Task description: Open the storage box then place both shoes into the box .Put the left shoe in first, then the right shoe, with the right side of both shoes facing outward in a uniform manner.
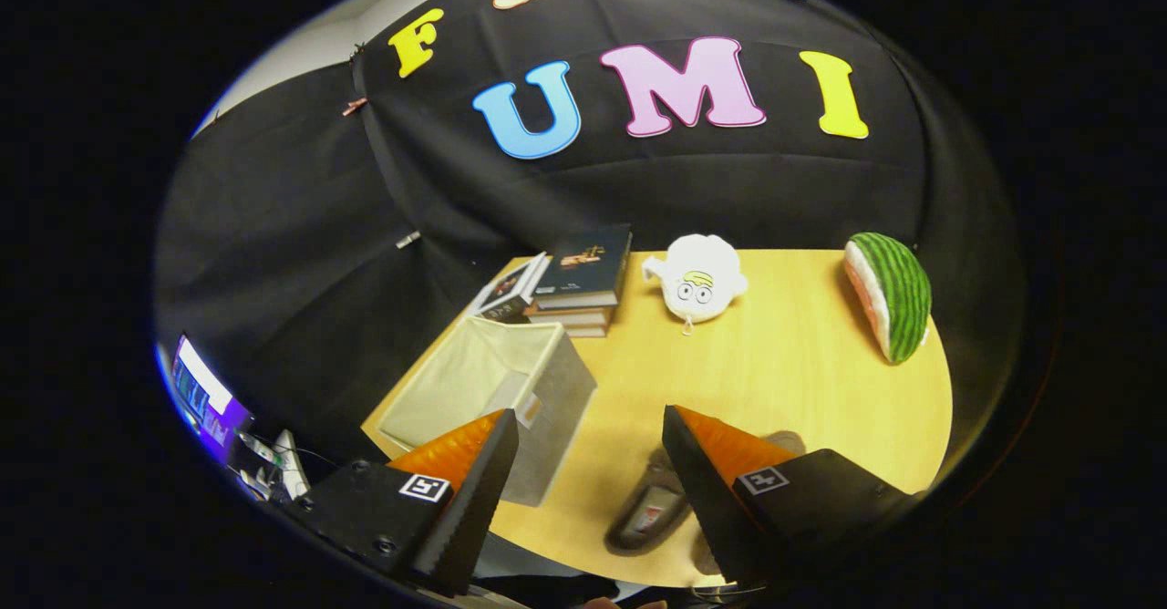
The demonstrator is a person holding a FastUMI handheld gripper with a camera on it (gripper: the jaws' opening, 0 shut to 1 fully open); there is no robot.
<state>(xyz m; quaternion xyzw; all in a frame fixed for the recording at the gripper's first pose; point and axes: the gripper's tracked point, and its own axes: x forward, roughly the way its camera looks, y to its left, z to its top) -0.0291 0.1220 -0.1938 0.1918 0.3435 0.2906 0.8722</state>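
A grey fabric storage box point(538, 390) with a pale lining stands open on the wooden table point(784, 363), just ahead of my left finger. Its inside looks empty. A dark shoe point(649, 510) lies on the table between my fingers, close to the right one. A second shoe point(786, 442) peeks out behind the right finger, mostly hidden. My gripper point(593, 472) hovers above them, open, with nothing held between its fingers.
A stack of books point(574, 285) sits at the table's far left corner behind the box. A white plush toy point(697, 283) lies mid-back and a watermelon-slice plush point(889, 294) at the far right. A lit screen and cables point(214, 404) are off the table to the left.
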